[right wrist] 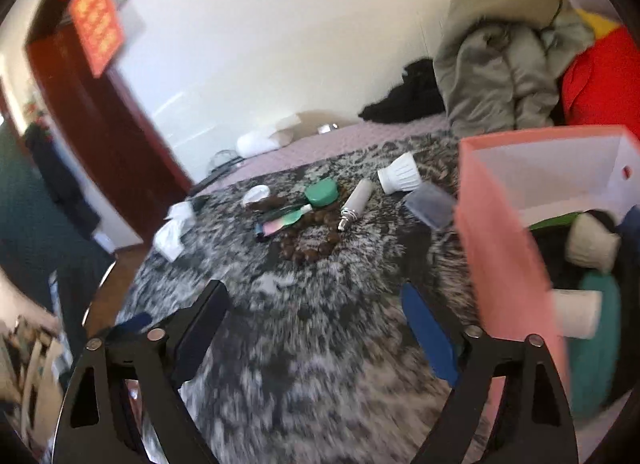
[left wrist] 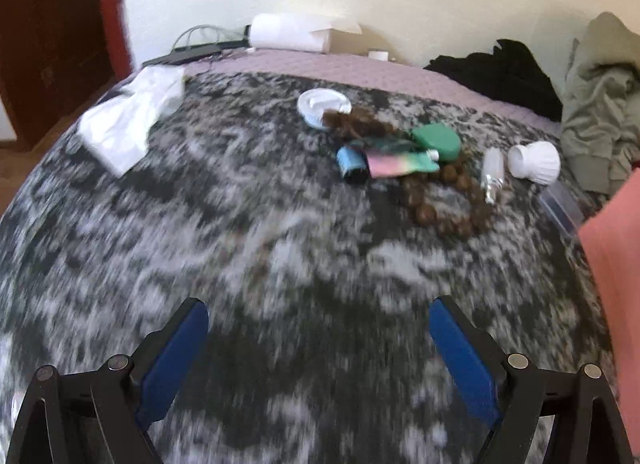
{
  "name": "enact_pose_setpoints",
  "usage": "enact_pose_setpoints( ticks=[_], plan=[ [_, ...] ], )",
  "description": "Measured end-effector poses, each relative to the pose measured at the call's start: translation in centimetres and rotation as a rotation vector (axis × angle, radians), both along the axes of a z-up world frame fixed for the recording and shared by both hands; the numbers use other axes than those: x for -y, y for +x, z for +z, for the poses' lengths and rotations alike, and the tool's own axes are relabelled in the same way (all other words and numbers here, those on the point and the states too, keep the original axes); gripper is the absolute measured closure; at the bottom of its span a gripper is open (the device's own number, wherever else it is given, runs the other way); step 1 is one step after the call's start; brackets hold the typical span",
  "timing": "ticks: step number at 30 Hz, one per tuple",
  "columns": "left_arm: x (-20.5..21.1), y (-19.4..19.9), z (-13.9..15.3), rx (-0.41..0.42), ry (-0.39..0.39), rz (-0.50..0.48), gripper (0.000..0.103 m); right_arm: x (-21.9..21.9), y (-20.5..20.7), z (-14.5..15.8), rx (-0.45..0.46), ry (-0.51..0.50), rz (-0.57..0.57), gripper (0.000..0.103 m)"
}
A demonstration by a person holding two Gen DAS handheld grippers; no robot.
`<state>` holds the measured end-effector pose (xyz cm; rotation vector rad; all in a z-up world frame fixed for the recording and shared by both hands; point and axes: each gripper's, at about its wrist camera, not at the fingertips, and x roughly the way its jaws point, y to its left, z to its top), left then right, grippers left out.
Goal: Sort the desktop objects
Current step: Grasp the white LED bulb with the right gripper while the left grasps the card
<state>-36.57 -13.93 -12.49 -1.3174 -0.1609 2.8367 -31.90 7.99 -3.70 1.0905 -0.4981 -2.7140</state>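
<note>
Left wrist view first: my left gripper point(left wrist: 319, 318) hangs over the grey-and-white mottled fur blanket point(left wrist: 240, 232) with its blue-padded fingers point(left wrist: 176, 360) spread wide and nothing between them. Well ahead of it lies the cluster to sort: a white round lid point(left wrist: 323, 105) at the far side, a dark brown curly tuft point(left wrist: 356, 122) touching it, a green round case point(left wrist: 437, 140) just beside that, a blue-capped small item point(left wrist: 352, 160) next to a pink-to-green gradient tube point(left wrist: 400, 162), and a loop of brown wooden beads point(left wrist: 444, 196) lying under and nearer than the tube. Right of the beads sits a small clear spray bottle point(left wrist: 492, 174), then a white ribbed bulb-shaped object point(left wrist: 536, 162) on its side. Off to the left, apart from the cluster, is a crumpled white cloth point(left wrist: 132, 120). Over on the right wrist view, my right gripper point(right wrist: 314, 300) is open just as wide, also holding nothing, above bare fur. A clear plastic box point(right wrist: 430, 204) lies just beside the pink bin point(right wrist: 500, 248), which stands at my right with several things already inside, including a white sock-like roll point(right wrist: 592, 244) and something teal point(right wrist: 600, 328). Everything is motion-blurred, so finer detail is hard to tell. Behind, an olive jacket point(right wrist: 492, 64) is heaped against the wall.
</note>
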Motion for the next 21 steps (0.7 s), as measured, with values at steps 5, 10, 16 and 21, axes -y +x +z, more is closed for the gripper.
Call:
enact_pose_setpoints(
  ticks=[5, 10, 16, 21],
  plan=[
    [-2.4, -6.3, -0.8, -0.025, -0.057, -0.075, 0.010, 1.2, -9.3, -4.1, 0.114, -0.012, -0.071, 0.028],
    [-3.5, -12.7, -2.3, -0.027, -0.097, -0.101, 0.010, 0.4, -17.0, -8.1, 0.179, -0.008, -0.166, 0.028],
    [-4.7, -18.3, -5.4, 0.027, -0.102, -0.142, 0.010, -1.0, -22.8, -12.5, 0.252, -0.047, -0.226, 0.025],
    [-6.0, -21.1, -6.1, 0.019, -0.074, -0.173, 0.013, -0.1, -25.0, -13.1, 0.201, 0.016, -0.222, 0.017]
  ],
)
